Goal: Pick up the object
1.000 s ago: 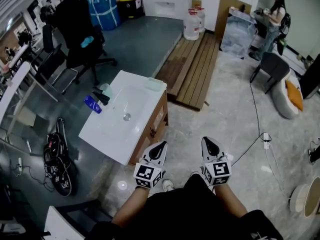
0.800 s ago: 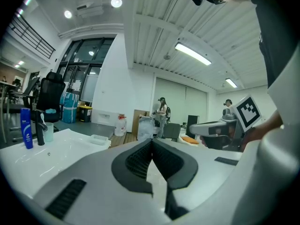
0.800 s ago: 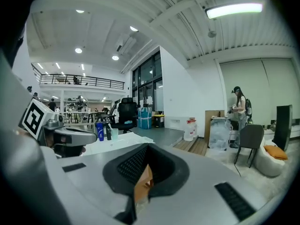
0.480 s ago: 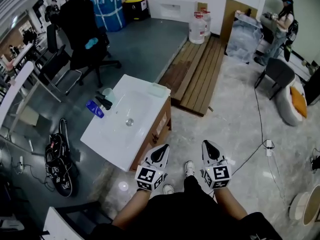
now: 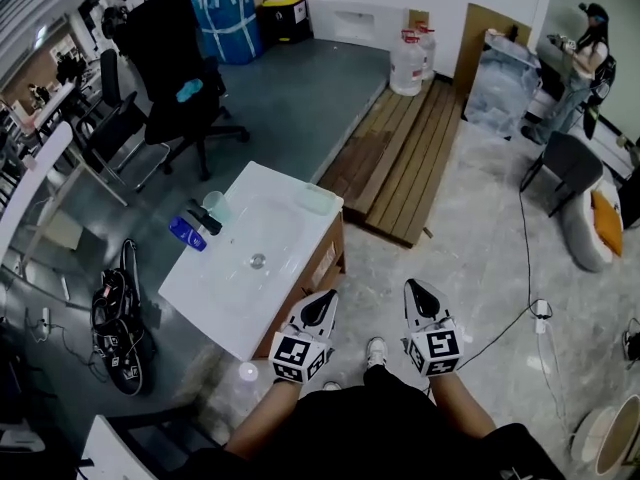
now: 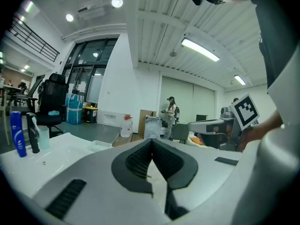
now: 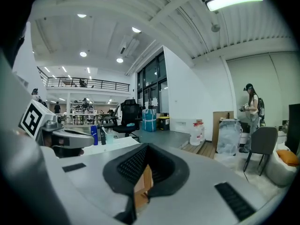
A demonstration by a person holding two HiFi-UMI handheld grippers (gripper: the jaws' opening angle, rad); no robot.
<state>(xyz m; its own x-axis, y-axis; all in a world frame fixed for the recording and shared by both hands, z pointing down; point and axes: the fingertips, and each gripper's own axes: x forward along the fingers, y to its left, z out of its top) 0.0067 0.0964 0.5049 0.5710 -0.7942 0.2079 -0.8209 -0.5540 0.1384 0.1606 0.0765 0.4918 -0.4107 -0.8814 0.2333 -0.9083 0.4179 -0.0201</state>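
Head view: L tongs [image 5: 326, 296] & R tongs [image 5: 414, 289] both fully closed

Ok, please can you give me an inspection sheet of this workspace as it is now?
Surface: white sink top on a wooden cabinet.
Job's things: blue bottle, dark bottle and clear cup together at the top's far left corner; which one is meant, cannot tell.
Clutter: pale tray at the far right corner.
Grippers: left gripper and right gripper both shut, nothing between the jaws.
Cables: one cable across the floor at right; tangled gear on the floor at left.
Surroundings: office chair, wooden planks, water jugs, a person standing far right.
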